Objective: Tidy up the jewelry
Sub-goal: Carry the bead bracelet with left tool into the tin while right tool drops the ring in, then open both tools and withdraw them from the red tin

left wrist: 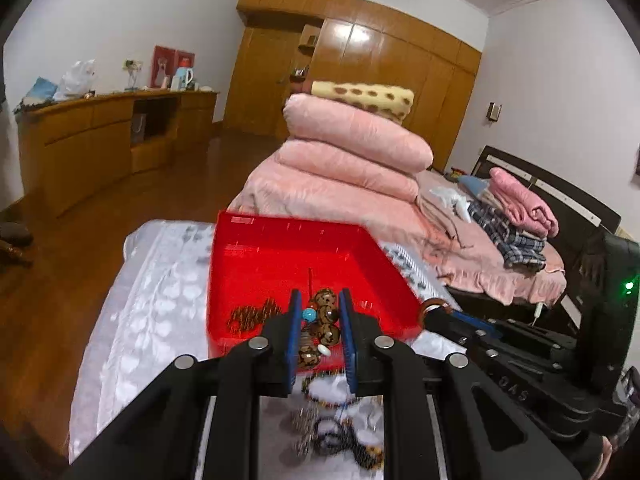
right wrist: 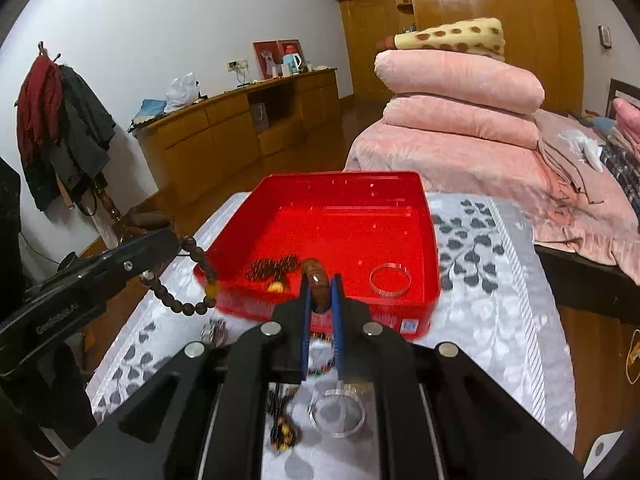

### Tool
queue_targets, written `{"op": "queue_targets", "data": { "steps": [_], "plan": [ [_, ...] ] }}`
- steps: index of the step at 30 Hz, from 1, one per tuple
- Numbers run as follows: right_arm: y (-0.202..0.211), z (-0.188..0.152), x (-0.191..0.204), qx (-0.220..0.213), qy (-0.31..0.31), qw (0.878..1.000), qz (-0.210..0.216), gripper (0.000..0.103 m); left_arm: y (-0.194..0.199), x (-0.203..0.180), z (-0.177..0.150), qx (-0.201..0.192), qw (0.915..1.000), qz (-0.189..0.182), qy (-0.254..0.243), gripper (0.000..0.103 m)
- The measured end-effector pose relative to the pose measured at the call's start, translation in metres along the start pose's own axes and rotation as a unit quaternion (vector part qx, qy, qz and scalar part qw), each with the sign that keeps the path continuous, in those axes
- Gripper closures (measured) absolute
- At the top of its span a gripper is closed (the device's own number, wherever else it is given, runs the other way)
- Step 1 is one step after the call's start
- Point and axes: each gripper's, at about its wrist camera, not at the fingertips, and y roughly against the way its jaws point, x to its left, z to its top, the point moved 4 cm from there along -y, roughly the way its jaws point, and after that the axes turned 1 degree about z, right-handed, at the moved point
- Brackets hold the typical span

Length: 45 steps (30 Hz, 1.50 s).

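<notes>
Two grippers are seen at the near edge of a red tray (right wrist: 424, 240) set on a leaf-patterned cloth (right wrist: 500, 300). On the side of the left gripper (right wrist: 176, 240), viewed from the right wrist, pale lettering is printed, too blurred to be read surely; in the left wrist view "OAS" is made out on the body of the right gripper (left wrist: 430, 312). A small label sits on the tray's near wall, unreadable.

A string of dark brown beads (right wrist: 192, 276) is held in the left gripper, its blue pads closed partway against the large beads, the strand draped over the tray's near left rim. A brown ring-shaped piece (right wrist: 316, 284) is clamped between the right gripper's nearly closed pads, above the tray's near wall. Inside the tray lie a clear bangle (right wrist: 390, 279) at the near right and a small dark beaded bracelet (right wrist: 272, 266) at the near left. More jewelry, including another clear bangle (right wrist: 337, 414), lies on the cloth under the grippers.
</notes>
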Motion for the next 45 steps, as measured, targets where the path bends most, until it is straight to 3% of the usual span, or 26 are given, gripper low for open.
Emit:
{"op": "queue_targets", "data": {
  "steps": [7,20,22,24,25,31,33,35,41,45],
  "plan": [
    [-0.022,0.024,-0.013,-0.002,-0.007,1.0,-0.007,0.095,-0.02,0.005,0.029,-0.028,0.9996,0.011,0.002,0.085],
    [-0.086,0.035,-0.033,0.042,-0.019,0.999,-0.021,0.095,-0.104,0.029,0.02,0.043,0.9978,0.05,0.005,0.085],
    [-0.093,0.034,-0.035,0.049,-0.018,0.998,-0.024,0.092,-0.112,0.028,0.019,0.053,0.9972,0.051,0.002,0.084],
    [-0.097,0.033,-0.036,0.052,-0.015,0.998,-0.036,0.072,-0.117,0.028,0.017,0.066,0.9964,0.053,-0.001,0.083],
    [-0.097,0.032,-0.036,0.051,-0.016,0.998,-0.038,0.072,-0.119,0.029,0.017,0.067,0.9962,0.056,-0.002,0.082],
    [-0.095,0.03,-0.041,0.047,-0.022,0.998,-0.04,0.07,-0.11,0.032,0.018,0.059,0.9961,0.066,-0.006,0.062],
    [-0.089,0.03,-0.042,0.042,-0.022,0.998,-0.045,0.056,-0.103,0.033,0.019,0.055,0.9956,0.076,-0.013,0.046],
    [-0.08,0.027,-0.042,0.032,-0.017,0.998,-0.053,0.052,-0.095,0.032,0.017,0.051,0.9945,0.088,-0.022,0.038],
    [-0.055,0.006,-0.041,0.03,-0.012,0.997,-0.065,0.035,-0.064,0.035,-0.001,0.049,0.9915,0.112,-0.044,0.024],
    [-0.036,-0.023,-0.04,0.04,-0.015,0.997,-0.069,0.018,-0.042,0.043,-0.02,0.046,0.9869,0.148,-0.046,0.01]
  ]
}}
